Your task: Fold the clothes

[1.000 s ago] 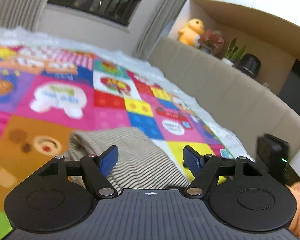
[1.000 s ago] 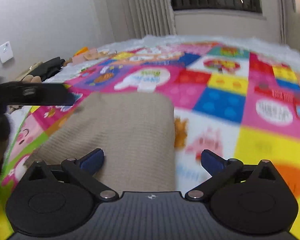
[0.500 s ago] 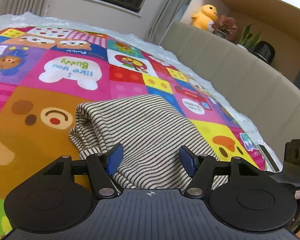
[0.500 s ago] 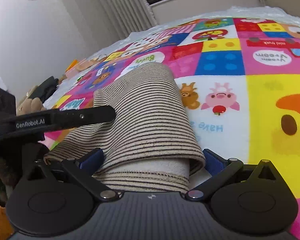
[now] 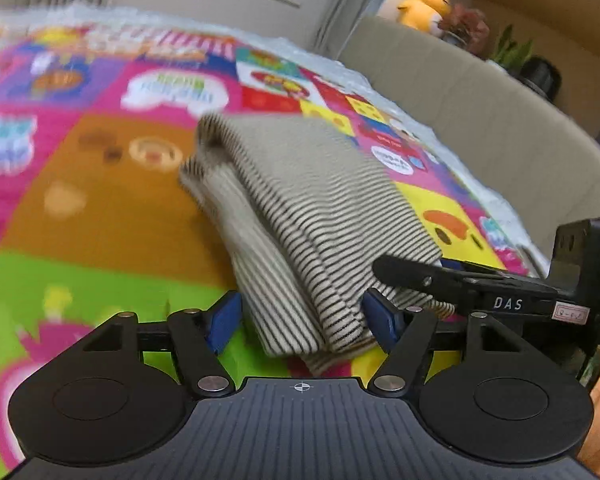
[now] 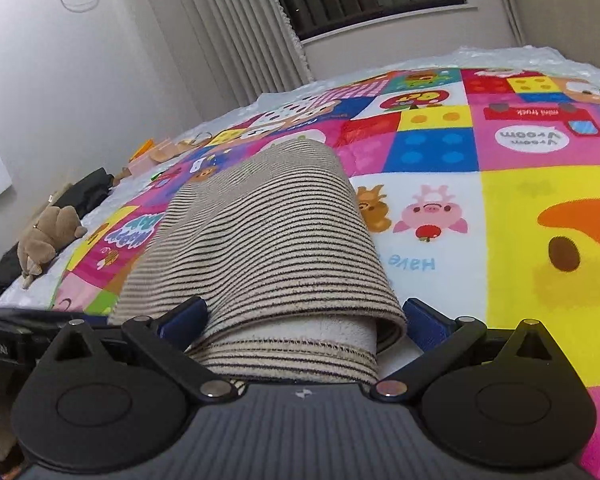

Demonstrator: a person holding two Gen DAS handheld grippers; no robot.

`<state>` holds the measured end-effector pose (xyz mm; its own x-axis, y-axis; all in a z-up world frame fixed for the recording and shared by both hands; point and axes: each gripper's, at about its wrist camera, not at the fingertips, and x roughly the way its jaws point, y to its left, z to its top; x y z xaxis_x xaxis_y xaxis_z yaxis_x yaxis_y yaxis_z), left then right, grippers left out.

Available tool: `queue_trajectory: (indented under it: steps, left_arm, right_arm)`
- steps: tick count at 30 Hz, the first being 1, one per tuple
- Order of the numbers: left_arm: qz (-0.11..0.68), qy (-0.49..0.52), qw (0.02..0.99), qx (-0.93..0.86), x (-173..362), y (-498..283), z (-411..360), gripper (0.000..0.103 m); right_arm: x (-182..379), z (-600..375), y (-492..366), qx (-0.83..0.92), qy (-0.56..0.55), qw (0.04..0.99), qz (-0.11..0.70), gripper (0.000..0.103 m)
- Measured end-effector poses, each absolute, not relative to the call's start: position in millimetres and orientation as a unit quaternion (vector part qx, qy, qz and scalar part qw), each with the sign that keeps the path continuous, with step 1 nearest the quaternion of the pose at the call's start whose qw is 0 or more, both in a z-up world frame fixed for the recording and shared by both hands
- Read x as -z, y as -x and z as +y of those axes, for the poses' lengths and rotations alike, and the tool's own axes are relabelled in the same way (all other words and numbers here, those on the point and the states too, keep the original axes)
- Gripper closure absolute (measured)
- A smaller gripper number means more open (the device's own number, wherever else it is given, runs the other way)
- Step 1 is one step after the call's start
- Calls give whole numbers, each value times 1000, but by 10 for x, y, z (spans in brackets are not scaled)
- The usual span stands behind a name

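A beige garment with thin black stripes (image 5: 308, 208) lies folded in a thick bundle on a colourful play mat (image 5: 100, 208). My left gripper (image 5: 300, 316) is open, its blue pads on either side of the bundle's near corner. My right gripper (image 6: 300, 318) is open too, its blue pads straddling the bundle's near folded end (image 6: 268, 240). In the left wrist view the right gripper's black finger (image 5: 440, 280) rests against the bundle's right edge. The left gripper shows as a dark bar at the left edge of the right wrist view (image 6: 4, 332).
A beige sofa back (image 5: 480, 120) runs along the mat's right side, with a yellow plush duck (image 5: 424, 4) and plants on the shelf behind. A brown plush toy (image 6: 46, 236) and dark items lie off the mat's left edge. Curtains and a window are at the far end.
The left gripper has shifted left and back, so the bundle's near corner now lies between its fingers. The right gripper has moved in closer over the bundle's folded end.
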<state>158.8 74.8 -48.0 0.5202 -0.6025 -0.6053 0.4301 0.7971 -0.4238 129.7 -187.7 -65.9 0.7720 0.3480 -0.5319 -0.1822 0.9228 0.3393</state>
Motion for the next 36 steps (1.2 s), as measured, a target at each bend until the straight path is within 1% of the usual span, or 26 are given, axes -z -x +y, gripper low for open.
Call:
queue_trajectory:
  steps: [2,5,7,9,11,14,15,16,21,23,24,27,29,30,34,36]
  left_arm:
    - [388,117,864,300,522,-1600,770,27]
    - [387,112,864,303,544,-1594,773,27]
    - [387,113,863,303,556,-1588,780,26]
    - [387,115,863,302,562,-1587,776,26]
    - [387,116,864,300,562,-1582,767,25]
    - [388,112,865,297,506,-1553,753,25]
    - [387,113,866,296,463,-1545,757,26]
    - [383,114,867,297,399,-1536,763,29]
    - [299,113,892,320,-92,-1452,763,35]
    - [279,107,893,336,-182,-1459,692,36]
    - [279,102,892,341,-181,-1476,645,36]
    - [327,99,880,329,79,-1597,516,43]
    - [344,93,879,316,233,-1633,488,43]
    - [345,86,881,312,251,-1635,490,43]
    - [347,70,884,304,306,-1650,507,42]
    - [349,73,883,305,318,-1663,523,41]
  right_arm:
    - [602,-1849,-1248,-140,-122,936,298,0]
    - [448,-1806,-1120,-146,-88,951,260,0]
    - [347,-1789,-1064,-136,-63,962,229,6]
    - [333,-1806,-1122,-118,-55,964,231,17]
    - [468,-1872,-1225,-114,-74,957,256,21]
    - [602,-1972,-1331,-112,-105,947,282,18]
    - [609,-2007,-1341,-114,-116,945,284,17]
    - [616,-2035,-1348,-115,-125,943,285,17]
    - [630,-1997,-1314,-111,-114,948,277,17]
    - [635,-2014,-1325,-112,-118,947,276,17]
    - [637,-2017,-1328,-112,-119,947,276,17]
    - [626,-2023,-1326,-113,-119,947,277,17]
    - [581,-2050,-1335,-118,-125,944,281,18]
    - [524,-2052,-1348,-124,-124,943,282,20]
    - [210,-1995,-1518,-154,-93,947,267,20]
    - [137,-1987,-1755,-169,-106,939,279,20]
